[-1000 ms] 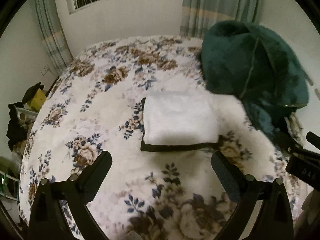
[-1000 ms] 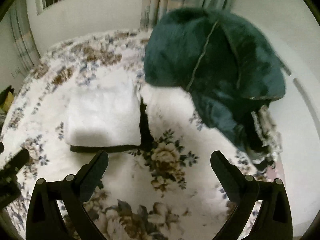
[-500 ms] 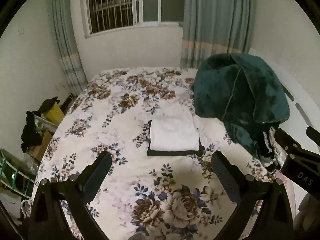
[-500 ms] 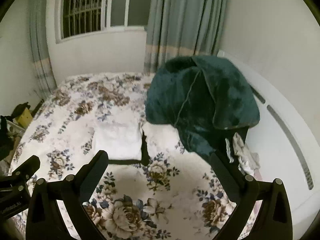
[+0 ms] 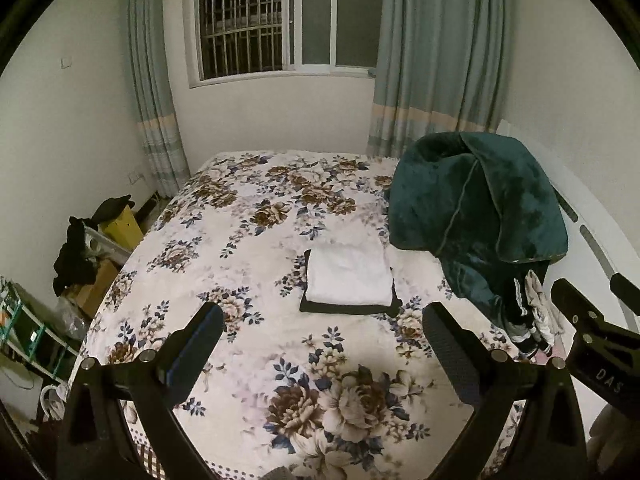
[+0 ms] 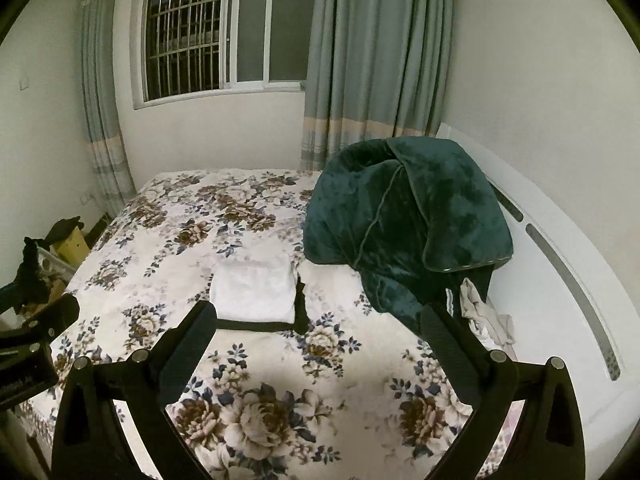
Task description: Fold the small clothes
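Observation:
A folded white garment (image 5: pixel 349 276) lies on top of a folded black garment (image 5: pixel 348 309) in the middle of the floral bed (image 5: pixel 248 240). The same stack shows in the right wrist view, white (image 6: pixel 254 290) over black (image 6: pixel 301 312). My left gripper (image 5: pixel 322 330) is open and empty, held well back above the bed's near end. My right gripper (image 6: pixel 318 330) is open and empty too, beside it on the right. Small unfolded clothes (image 6: pixel 478 312) hang below the green blanket by the headboard.
A big dark green blanket (image 5: pixel 480 216) is heaped on the bed's right side against the white headboard (image 6: pixel 560 256). Boxes, shelves and dark clothes (image 5: pixel 76 256) stand on the floor to the left. A barred window (image 5: pixel 248 20) and curtains are behind.
Both grippers have pulled back and up from the folded stack, so the whole bed and room now show. The stack has not moved. Both stay open.

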Demonstrator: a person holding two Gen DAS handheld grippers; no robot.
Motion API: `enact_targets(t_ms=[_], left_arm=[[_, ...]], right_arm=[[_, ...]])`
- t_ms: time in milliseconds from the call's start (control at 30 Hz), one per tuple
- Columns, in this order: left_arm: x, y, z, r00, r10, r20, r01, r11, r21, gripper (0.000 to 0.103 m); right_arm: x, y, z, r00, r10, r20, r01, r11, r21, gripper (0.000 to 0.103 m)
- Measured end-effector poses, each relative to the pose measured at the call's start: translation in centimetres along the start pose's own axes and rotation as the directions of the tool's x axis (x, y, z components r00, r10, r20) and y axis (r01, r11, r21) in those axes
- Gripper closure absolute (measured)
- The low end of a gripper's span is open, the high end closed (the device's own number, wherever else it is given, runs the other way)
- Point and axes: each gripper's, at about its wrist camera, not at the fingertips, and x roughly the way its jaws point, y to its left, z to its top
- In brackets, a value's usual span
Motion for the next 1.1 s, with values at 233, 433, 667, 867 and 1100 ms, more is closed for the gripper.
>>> enact_targets(t_ms=[233,433,667,867,1100], left_arm=[[-1.3,-0.1,-0.5,1.0,0.003,0.025,-0.003,1.0,-0.004,0.0],[-2.0,0.0,-0.8,0.999,0.026,0.036,-0.026,1.0,-0.004,0.0],[-2.8,0.0,-1.0,0.998,0.037,0.044,-0.037,0.999,-0.002,0.0],[-3.2,0.1,-1.0,0.998,0.038,0.051,-0.038,0.999,-0.001,0.0],[-3.2,0.0,-0.9,0.998,0.037,0.048,-0.037,0.999,0.001,0.0]], right_arm=[[-1.5,-0.1,-0.3,1.0,0.013,0.008,-0.013,0.999,-0.031,0.0],[-1.6,-0.2,-0.4,0.999,0.039,0.003,-0.039,0.999,-0.03,0.0],[-1.8,-0.3,-0.2,0.998,0.058,0.015,-0.058,0.998,-0.036,0.0],[-2.0,-0.2,-0.1,0.998,0.067,0.018,-0.066,0.997,-0.035,0.0],[-2.0,0.0,0.3,0.997,0.072,0.018,-0.071,0.997,-0.036,0.0]])
